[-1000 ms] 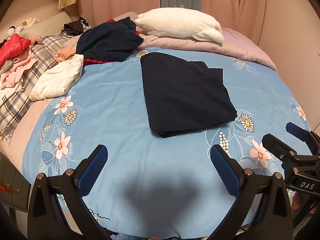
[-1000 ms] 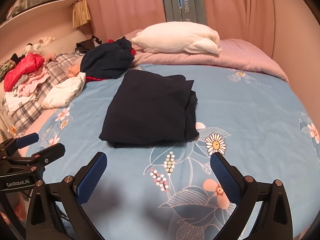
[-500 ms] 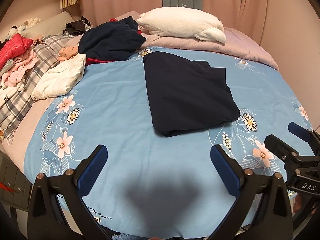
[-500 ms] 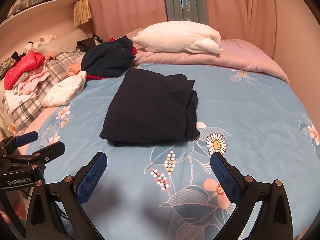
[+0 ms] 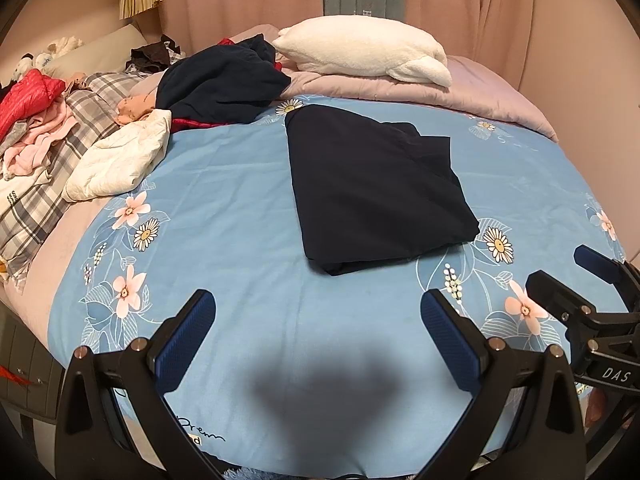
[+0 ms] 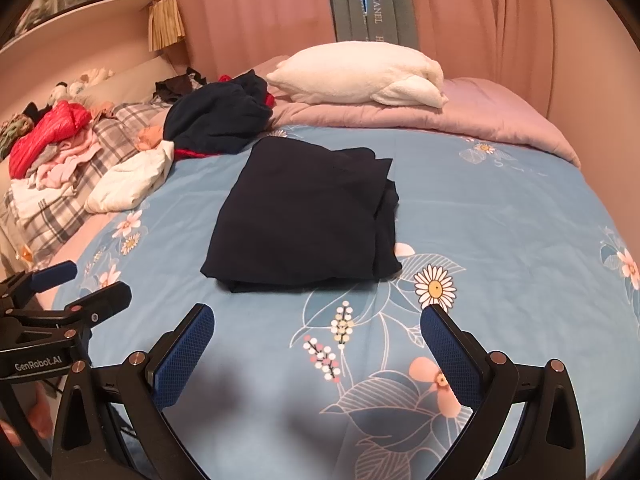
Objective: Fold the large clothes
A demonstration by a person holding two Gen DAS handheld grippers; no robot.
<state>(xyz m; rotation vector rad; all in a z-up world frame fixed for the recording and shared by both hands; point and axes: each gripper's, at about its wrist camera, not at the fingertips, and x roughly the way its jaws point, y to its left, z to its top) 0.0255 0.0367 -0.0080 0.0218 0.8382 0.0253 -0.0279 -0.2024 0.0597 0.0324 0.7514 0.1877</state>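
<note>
Little changed since a second ago: only a slight drift of both views, folded dark garment [image 5: 376, 188] in the same spot, mid-bed on the blue floral cover [image 5: 224, 208]. Already a compact rectangle, several layers thick, neat along the left edge, looser and stepped along the right [image 6: 386, 208] where layers poke out. Likely soft, limp and fairly light; apt to slump or unfold if lifted by one corner. Best taken at the near folded edge with both grippers, pinching through all layers at two points well apart. Left gripper [image 5: 318, 322] hovering near the foot of the bed, jaws spread wide, holding nothing. Right gripper [image 6: 316, 332] likewise, spread and empty. Beyond: unfolded navy heap [image 5: 220, 84], white jacket [image 5: 120, 160], white pillow [image 5: 360, 50], mixed clothes pile [image 6: 52, 148] at the left.
</note>
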